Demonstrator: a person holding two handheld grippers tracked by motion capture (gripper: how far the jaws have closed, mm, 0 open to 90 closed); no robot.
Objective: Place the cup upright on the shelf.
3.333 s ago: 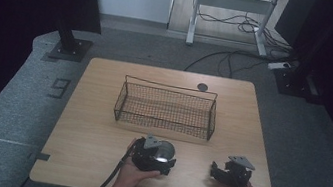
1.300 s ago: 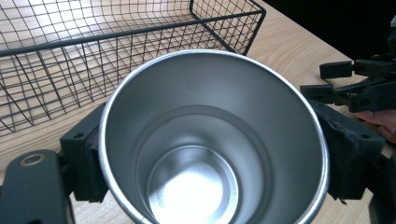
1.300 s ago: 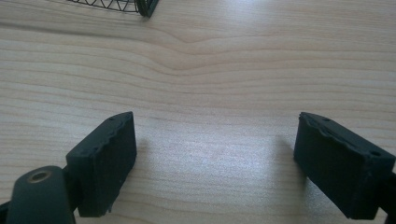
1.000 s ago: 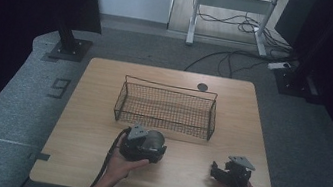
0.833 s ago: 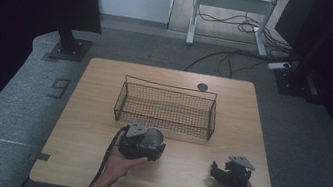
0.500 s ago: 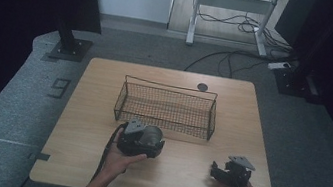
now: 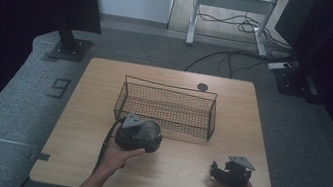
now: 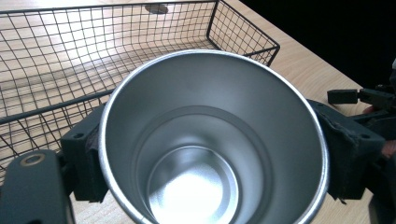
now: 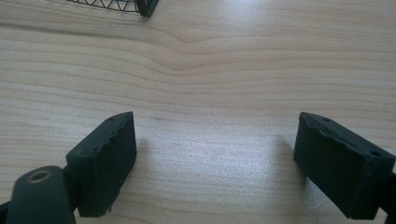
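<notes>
**Left gripper clamps a steel cup at the basket's edge**

A wooden table [image 7: 233,109] takes up the centre of the high view, with a black wire basket [image 7: 166,106] standing on its upper middle. Just below the basket's lower left corner, the left gripper [image 7: 135,134] holds a metal cup [image 8: 212,140]; in the left gripper view both black pads press the cup's sides, its open mouth facing the camera and the basket's mesh directly behind it. At the lower right of the high view, the right gripper [image 7: 229,173] sits low over bare wood. In its own view the fingers [image 9: 105,161] stand wide apart, with nothing between them.
</notes>
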